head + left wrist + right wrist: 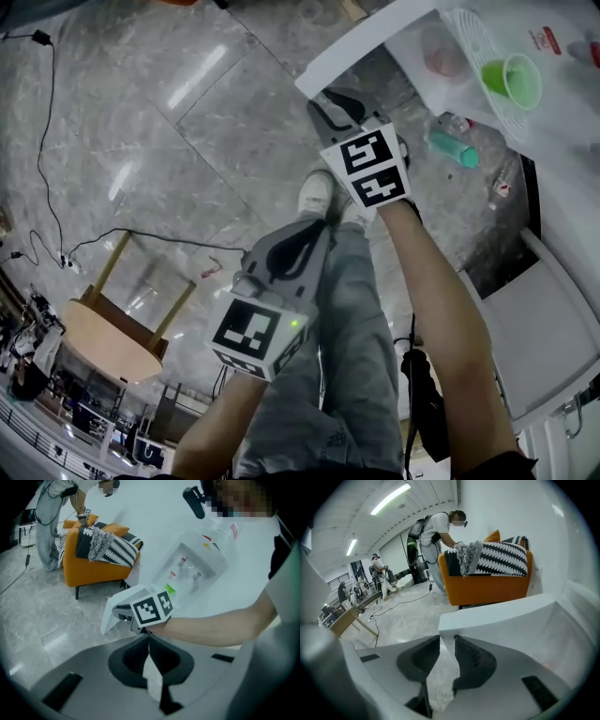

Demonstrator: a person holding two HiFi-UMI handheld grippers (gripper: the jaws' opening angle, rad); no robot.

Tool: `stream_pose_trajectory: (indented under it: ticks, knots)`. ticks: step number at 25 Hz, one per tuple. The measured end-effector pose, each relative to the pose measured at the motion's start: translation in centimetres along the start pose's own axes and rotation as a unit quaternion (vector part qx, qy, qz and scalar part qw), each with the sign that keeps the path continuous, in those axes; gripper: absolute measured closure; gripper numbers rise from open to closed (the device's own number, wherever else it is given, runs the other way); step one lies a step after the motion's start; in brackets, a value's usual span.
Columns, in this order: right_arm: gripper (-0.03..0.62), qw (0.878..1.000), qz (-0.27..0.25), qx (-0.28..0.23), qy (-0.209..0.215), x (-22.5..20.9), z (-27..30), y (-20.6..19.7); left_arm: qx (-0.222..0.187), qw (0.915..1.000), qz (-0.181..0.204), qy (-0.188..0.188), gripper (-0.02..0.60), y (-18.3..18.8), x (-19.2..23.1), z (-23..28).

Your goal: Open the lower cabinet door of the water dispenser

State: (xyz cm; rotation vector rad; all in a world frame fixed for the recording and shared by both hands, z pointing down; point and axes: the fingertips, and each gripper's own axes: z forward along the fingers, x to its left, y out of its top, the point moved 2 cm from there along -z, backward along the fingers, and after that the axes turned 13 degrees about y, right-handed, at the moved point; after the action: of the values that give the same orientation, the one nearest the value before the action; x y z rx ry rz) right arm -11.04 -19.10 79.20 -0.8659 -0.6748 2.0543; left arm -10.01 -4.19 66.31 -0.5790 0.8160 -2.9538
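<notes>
Already the lower cabinet door [375,42] stands swung out from the water dispenser [562,131], a white panel reaching over the grey floor at the far right of the head view. The right gripper [328,103] is at its free edge. Its own view settles the grip: the jaws are drawn to a narrow gap and the door's near corner sits between the tips, nipped on both sides (the head view shows only dark fingers against the panel's end).

The left gripper [319,234] hangs nearer the person, well apart from the door, above the jeans and white shoes. In its own view the jaws are pressed together with nothing between them. That view also looks across at the right gripper's marker cube, the forearm behind it and the dispenser's taps.

Only the head view shows the green cup [512,79] on the dispenser's tray, a teal bottle [454,148] inside the cabinet and a round wooden table [108,342] at the near left. Only the gripper views show the orange armchair [487,585] with its striped cushion [504,557], and a person [436,536] bending over it.
</notes>
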Motion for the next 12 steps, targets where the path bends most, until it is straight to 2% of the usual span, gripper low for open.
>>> stream_pose_trajectory:
  ticks: [8,12]
  knots:
    - [0.519,1.0,0.008,-0.005,-0.015,-0.9,2.4,3.1,-0.009,0.9998,-0.016,0.011,0.571,0.4,1.7,-1.0]
    - [0.519,0.999,-0.02,0.014,-0.026,-0.5,2.5,3.2,-0.01,0.9996,-0.019,0.018,0.571,0.7,2.6,-1.4]
